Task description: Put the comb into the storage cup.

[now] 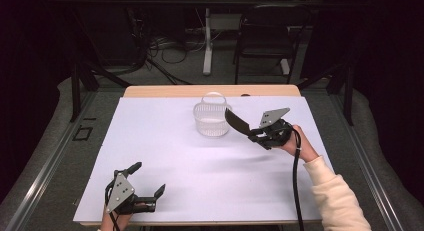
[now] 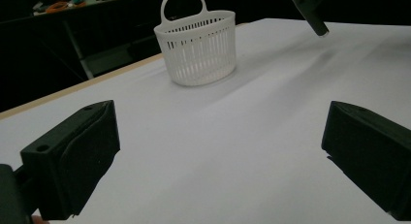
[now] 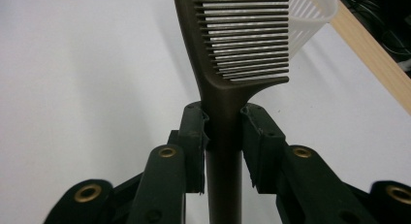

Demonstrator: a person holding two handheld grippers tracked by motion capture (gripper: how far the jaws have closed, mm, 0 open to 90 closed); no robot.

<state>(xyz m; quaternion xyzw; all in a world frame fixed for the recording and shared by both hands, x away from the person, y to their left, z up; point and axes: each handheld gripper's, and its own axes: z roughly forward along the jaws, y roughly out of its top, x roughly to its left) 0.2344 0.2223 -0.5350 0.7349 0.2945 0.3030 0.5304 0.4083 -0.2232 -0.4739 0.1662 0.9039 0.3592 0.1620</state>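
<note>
Basket: white, slatted, handled; contents cannot be told.
Comb: dark brown, fine-toothed, at basket's 3 o'clock.
Right gripper: jaws pinching comb's handle.
Left gripper: jaws spread wide.

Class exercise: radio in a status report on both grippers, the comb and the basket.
Right gripper shut on comb, held over the table beside white basket. Left gripper open, empty, near table's front edge. Nothing between comb and basket.

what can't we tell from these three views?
- Comb: tooth end cut off by the top edge in right gripper view; handle end hidden between the right gripper jaws.
- Basket contents: too small in high view; slatted wall screens them in left gripper view.
- Left gripper: body cut off by the bottom edge.
</note>
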